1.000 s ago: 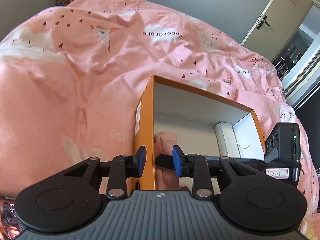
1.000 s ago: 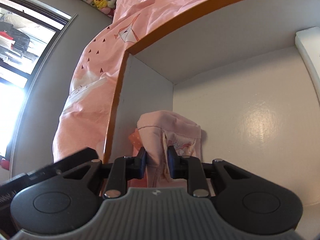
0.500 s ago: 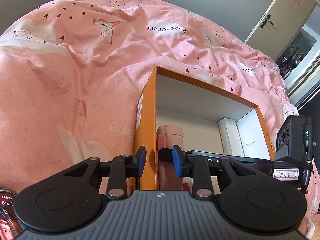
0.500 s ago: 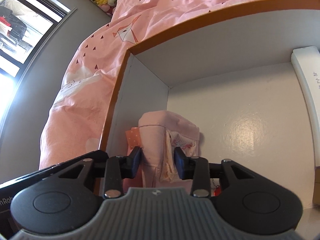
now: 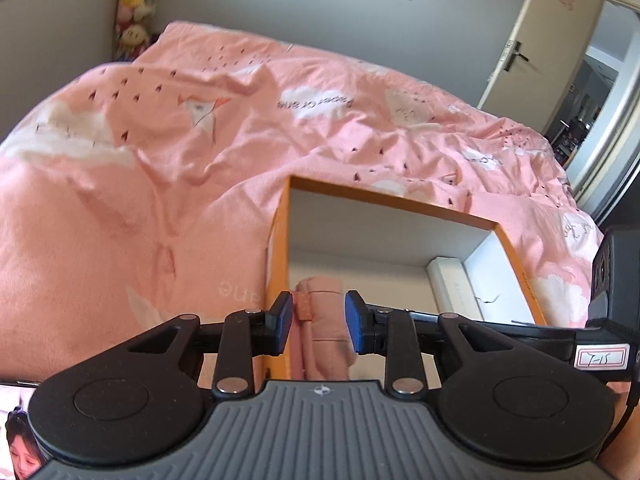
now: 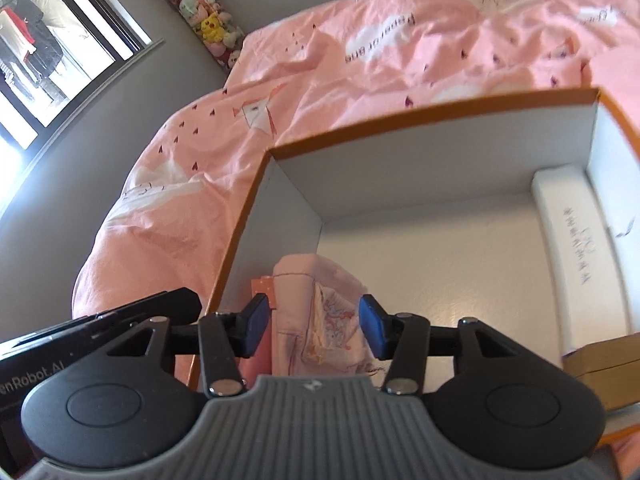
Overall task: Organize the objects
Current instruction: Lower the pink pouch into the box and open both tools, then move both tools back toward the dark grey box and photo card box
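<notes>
Left wrist view: off to the far left a phone screen (image 5: 18, 432) is peeking out beside the gripper body, showing a face. Ahead and to the left the pink duvet (image 5: 160, 184) is spreading away, its print reading "Paper Crane" upside down. The left gripper (image 5: 318, 322) is hanging with its blue pads apart, gripping nothing; the orange box (image 5: 276, 264) wall is sitting just beyond its left pad, and the folded pink garment (image 5: 324, 316) is standing upright between the pads, inside the box against that wall. Further right, a long white box (image 5: 452, 288) is lying along the far right wall. At the right edge the other tool is carrying a sticker that seems to read "T-15".

Right wrist view: at lower left, partial lettering "enRobot.AI" is showing on the neighbouring tool. The right gripper (image 6: 316, 330) is standing wide open, pads clear of the garment (image 6: 304, 312) between them. To the right, the white box (image 6: 576, 256) is bearing blurred, unreadable characters, and a brown carton (image 6: 600, 364) is sitting nearer.
</notes>
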Action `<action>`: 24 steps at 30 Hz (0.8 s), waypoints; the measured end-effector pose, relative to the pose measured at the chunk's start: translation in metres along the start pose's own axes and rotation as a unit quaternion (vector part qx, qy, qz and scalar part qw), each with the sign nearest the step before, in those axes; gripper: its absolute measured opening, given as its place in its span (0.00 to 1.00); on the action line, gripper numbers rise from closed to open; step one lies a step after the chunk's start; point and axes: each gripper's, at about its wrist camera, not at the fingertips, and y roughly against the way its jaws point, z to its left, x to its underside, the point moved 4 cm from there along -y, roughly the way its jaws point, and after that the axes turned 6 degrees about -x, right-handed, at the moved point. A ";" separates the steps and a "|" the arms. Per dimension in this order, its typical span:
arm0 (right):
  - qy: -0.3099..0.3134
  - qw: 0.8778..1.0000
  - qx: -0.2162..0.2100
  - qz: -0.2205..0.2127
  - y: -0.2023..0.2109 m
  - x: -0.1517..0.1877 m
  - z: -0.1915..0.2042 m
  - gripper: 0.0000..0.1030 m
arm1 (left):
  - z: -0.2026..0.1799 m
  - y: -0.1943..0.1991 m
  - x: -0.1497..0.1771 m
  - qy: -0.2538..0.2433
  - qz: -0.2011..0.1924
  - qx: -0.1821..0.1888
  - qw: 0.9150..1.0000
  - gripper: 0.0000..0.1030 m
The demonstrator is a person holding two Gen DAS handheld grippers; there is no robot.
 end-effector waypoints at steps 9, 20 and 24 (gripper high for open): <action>0.078 0.990 0.076 -0.092 0.080 0.018 0.001 0.75 | -0.044 0.037 0.014 -0.060 -0.054 0.053 0.995 0.47; 0.080 0.962 0.223 -0.138 0.163 0.067 -0.049 0.82 | -0.089 0.042 0.048 -0.077 -0.017 0.123 0.989 0.50; 0.042 0.966 0.238 -0.090 0.164 0.084 -0.073 0.66 | -0.102 0.020 0.069 -0.068 0.049 0.137 0.987 0.50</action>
